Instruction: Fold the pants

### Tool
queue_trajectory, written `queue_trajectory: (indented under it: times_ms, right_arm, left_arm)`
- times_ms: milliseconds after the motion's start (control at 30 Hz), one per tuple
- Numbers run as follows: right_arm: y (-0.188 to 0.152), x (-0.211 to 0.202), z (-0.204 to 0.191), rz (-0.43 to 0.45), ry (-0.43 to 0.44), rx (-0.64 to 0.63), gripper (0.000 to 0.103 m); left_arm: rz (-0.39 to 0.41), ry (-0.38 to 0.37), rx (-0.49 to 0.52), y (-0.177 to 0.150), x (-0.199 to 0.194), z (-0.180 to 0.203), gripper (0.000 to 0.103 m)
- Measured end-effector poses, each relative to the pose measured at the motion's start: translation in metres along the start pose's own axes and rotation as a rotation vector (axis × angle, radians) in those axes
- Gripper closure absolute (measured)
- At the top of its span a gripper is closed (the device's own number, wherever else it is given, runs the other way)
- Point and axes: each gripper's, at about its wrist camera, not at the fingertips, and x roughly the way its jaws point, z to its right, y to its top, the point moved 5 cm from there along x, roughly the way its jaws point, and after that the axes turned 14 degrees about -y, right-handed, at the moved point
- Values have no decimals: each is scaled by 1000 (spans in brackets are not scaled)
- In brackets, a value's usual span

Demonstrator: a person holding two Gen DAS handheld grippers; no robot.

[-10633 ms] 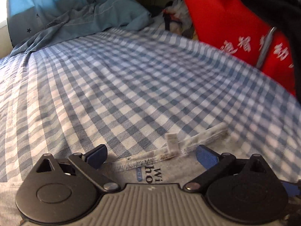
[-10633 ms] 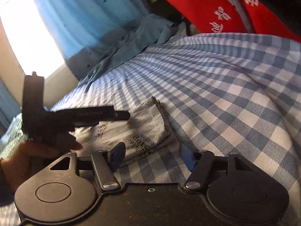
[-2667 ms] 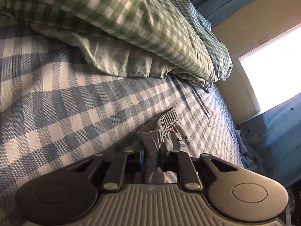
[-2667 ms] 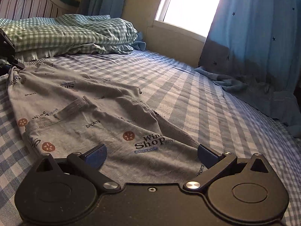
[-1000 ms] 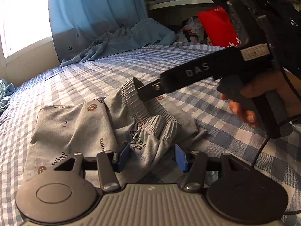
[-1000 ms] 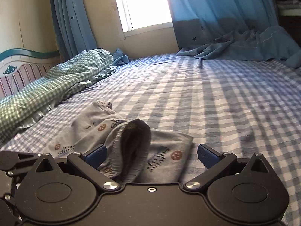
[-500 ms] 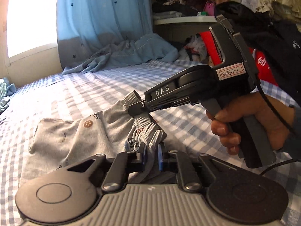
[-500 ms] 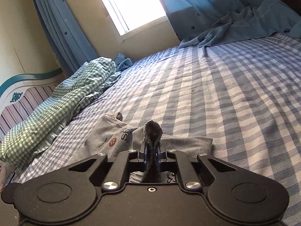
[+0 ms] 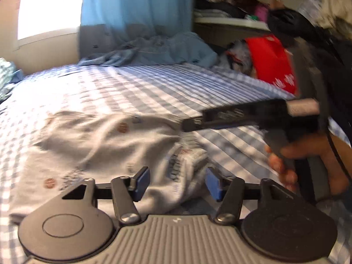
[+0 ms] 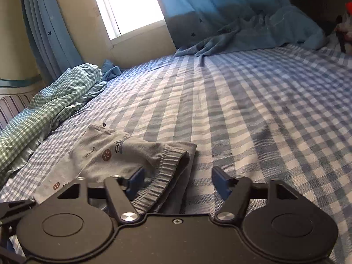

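From my left wrist view I count one pair of grey pants (image 9: 105, 145) folded on the checked bed (image 9: 154, 83), running from 9 o'clock to centre. My left tongs (image 9: 177, 183) stand wide apart, holding nothing, a bunched fold lying between them. The right tongs (image 9: 189, 124) reach in from 3 o'clock, tip at the pants' edge; their state is unclear here. This view is blurred.

From my right wrist view the right tongs (image 10: 177, 182) are spread wide, empty, the ribbed waistband (image 10: 167, 171) just ahead. Only here I see one green checked quilt (image 10: 44, 107) at 9 o'clock; blue curtain (image 10: 220, 6) at 12.
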Motion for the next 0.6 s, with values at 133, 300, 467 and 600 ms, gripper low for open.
queue_trajectory:
  times_ms: [133,300,467,600]
  right_arm:
    - [-1,-22,-19,87,-54,-79,10]
    - [-18,-21,-40,103,-164,-249,8]
    - [-42,-24,-23,120,-290,-326,1]
    - [-53,-23,-3,93,-342,-329,3]
  left_arm:
    - [114,160,-178,2,-38,-50,17]
    - [136,388,-319,-9,-62,-119,10]
    - [32,454,-395,-45,-67,-165,8]
    - [60,453,-373,-47,-78,-164,7]
